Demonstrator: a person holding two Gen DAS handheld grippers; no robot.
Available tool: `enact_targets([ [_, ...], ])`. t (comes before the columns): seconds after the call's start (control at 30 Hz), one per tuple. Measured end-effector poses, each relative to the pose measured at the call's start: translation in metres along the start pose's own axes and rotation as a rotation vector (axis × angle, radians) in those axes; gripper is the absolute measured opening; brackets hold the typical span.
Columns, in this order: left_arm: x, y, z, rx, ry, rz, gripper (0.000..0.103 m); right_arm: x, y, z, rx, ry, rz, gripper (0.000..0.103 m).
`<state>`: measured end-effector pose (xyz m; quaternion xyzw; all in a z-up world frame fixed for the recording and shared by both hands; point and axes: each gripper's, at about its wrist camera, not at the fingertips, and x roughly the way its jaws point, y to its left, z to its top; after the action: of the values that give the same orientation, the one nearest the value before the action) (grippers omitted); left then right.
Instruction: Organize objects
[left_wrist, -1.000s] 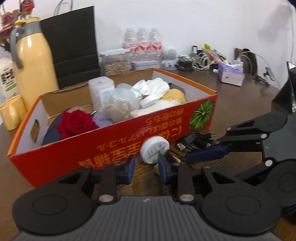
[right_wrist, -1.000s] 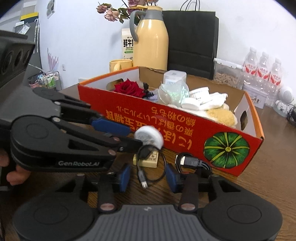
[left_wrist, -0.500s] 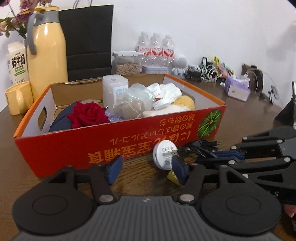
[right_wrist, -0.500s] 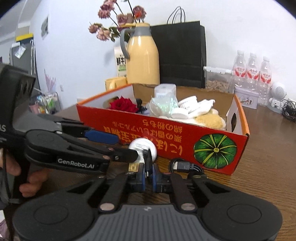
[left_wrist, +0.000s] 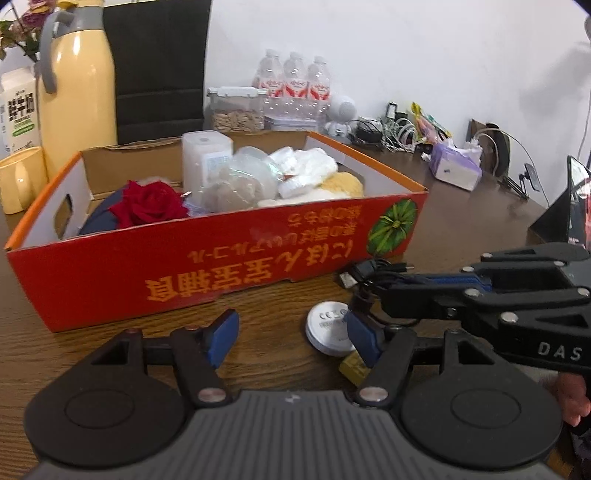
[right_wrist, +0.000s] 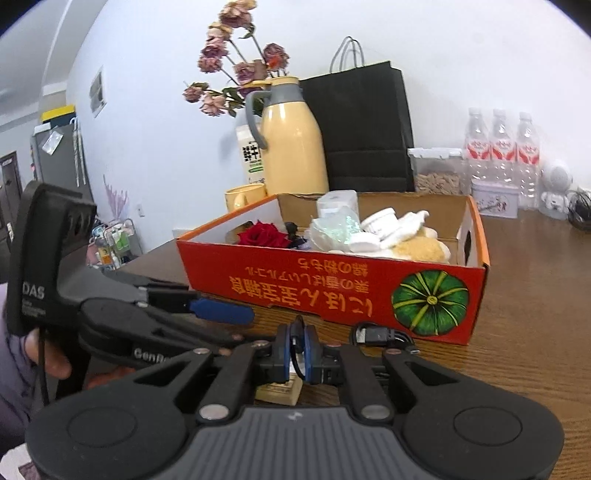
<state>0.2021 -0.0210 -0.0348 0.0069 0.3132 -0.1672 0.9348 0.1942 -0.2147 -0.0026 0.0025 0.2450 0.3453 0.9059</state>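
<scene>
A red cardboard box (left_wrist: 229, 269) (right_wrist: 332, 280) holds a red rose (left_wrist: 147, 208), a white container, plastic bags and white cloths. In front of it on the wooden table lie a white round charger (left_wrist: 327, 326), a black cable (left_wrist: 373, 273) (right_wrist: 380, 336) and a small yellow block (left_wrist: 352, 365) (right_wrist: 277, 391). My left gripper (left_wrist: 291, 336) is open and empty, just left of the charger. My right gripper (right_wrist: 296, 349) is shut on the black cable attached to the charger; it also shows in the left wrist view (left_wrist: 364, 291).
Behind the box stand a yellow thermos (left_wrist: 75, 92), a yellow mug (left_wrist: 20, 177), a milk carton (left_wrist: 18, 110), a black paper bag (right_wrist: 364, 125), a seed container (left_wrist: 236, 114), water bottles (right_wrist: 498, 140), and a tissue pack (left_wrist: 456, 171) with cable clutter at right.
My right gripper closed on the black cable. My left gripper opened wide and let the white charger go; the charger now lies lower on the table.
</scene>
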Motion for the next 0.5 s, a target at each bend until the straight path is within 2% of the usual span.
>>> enact_targets([
  [0.07, 0.003, -0.004, 0.0, 0.011, 0.007, -0.002, 0.053, 0.001, -0.001, 0.0, 0.004, 0.001, -0.002, 0.007],
  [0.13, 0.003, -0.009, 0.001, 0.015, 0.007, -0.023, 0.031, 0.0, -0.001, 0.0, 0.006, -0.002, -0.006, 0.007],
  [0.23, 0.002, -0.021, 0.001, 0.057, 0.0, -0.016, 0.017, -0.001, -0.004, -0.001, 0.023, -0.013, -0.011, 0.007],
  [0.33, 0.002, -0.03, -0.001, 0.091, -0.009, 0.013, 0.016, -0.005, -0.007, -0.002, 0.044, -0.042, -0.028, 0.006],
  [0.5, 0.002, -0.03, -0.001, 0.081, -0.009, 0.009, 0.016, -0.015, -0.017, -0.001, 0.103, -0.111, -0.072, 0.005],
])
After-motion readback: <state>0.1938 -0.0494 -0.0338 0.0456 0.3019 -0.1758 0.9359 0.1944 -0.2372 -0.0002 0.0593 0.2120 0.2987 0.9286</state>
